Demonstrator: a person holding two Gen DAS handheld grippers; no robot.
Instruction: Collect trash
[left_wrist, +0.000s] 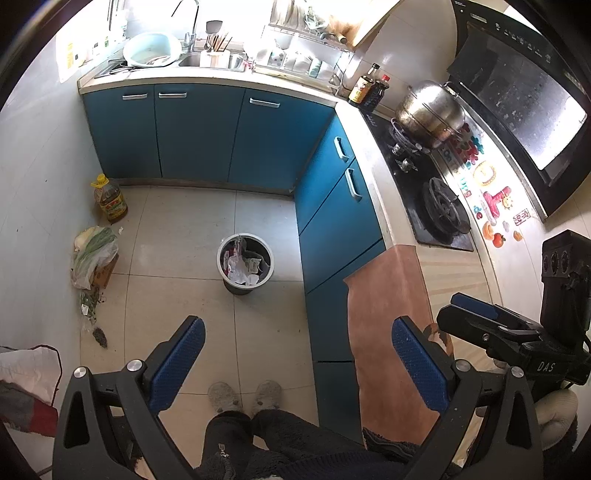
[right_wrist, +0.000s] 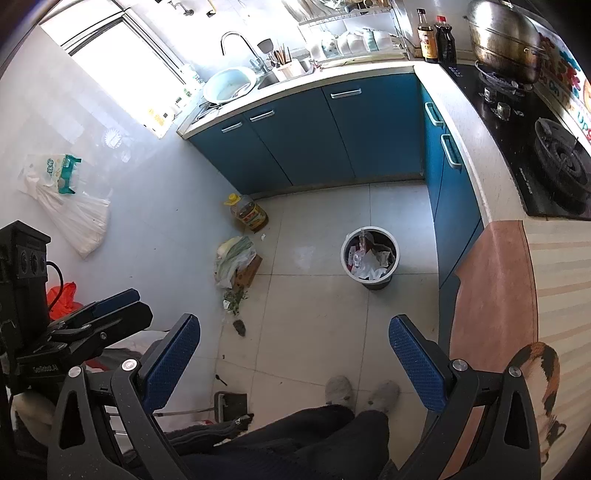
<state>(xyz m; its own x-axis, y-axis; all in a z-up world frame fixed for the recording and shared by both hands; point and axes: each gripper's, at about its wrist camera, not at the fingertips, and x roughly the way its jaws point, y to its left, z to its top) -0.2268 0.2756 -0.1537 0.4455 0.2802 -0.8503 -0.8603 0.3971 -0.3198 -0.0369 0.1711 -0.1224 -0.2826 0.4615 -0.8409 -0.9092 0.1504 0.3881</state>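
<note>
A round trash bin (left_wrist: 245, 263) stands on the tiled floor, holding crumpled paper and wrappers; it also shows in the right wrist view (right_wrist: 370, 256). Loose trash lies by the left wall: green scraps (left_wrist: 89, 303) and a dark clump (left_wrist: 99, 336), seen in the right wrist view as scraps (right_wrist: 234, 298) and a clump (right_wrist: 239, 327). My left gripper (left_wrist: 297, 363) is open and empty, high above the floor. My right gripper (right_wrist: 294, 363) is open and empty, also held high. Each gripper shows at the edge of the other's view.
A bag of vegetables on a cardboard box (left_wrist: 94, 258) and an oil bottle (left_wrist: 110, 199) sit by the left wall. Blue cabinets (left_wrist: 207, 133) line the back and right. A counter with a stove (left_wrist: 436, 192) is at right. My feet (left_wrist: 243, 397) are below.
</note>
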